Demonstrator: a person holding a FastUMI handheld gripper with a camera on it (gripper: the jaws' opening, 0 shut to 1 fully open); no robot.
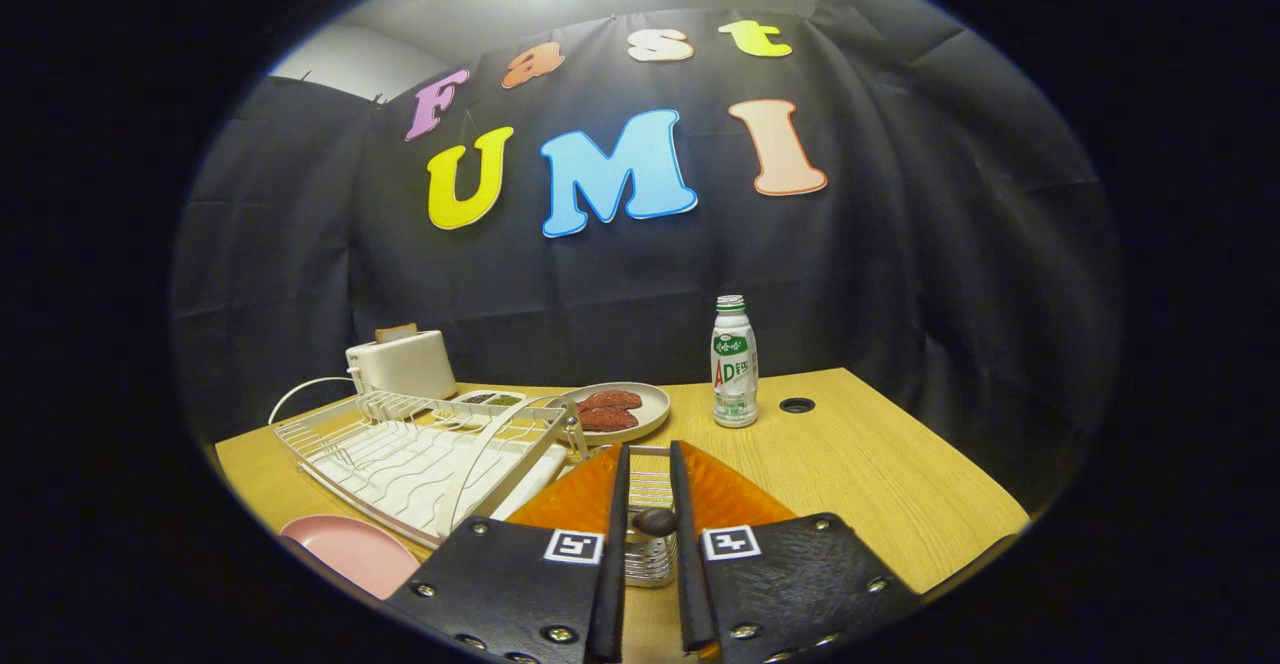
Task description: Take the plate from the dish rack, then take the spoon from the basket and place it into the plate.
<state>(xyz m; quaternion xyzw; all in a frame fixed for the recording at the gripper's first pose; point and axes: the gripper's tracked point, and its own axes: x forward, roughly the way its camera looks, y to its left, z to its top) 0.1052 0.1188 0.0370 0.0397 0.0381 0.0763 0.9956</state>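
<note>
Pink plate waits at the table's near edge; gripper fingers, slightly parted, straddle the spoon in the basket, ready to pinch.

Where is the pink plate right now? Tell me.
In the gripper view the pink plate lies flat on the wooden table, beside the near corner of the white dish rack and off to the left of the gripper.

Tabletop carries a toaster at the wall, a tray of meat slices beside it, and a capped bottle upright, standing apart
</note>
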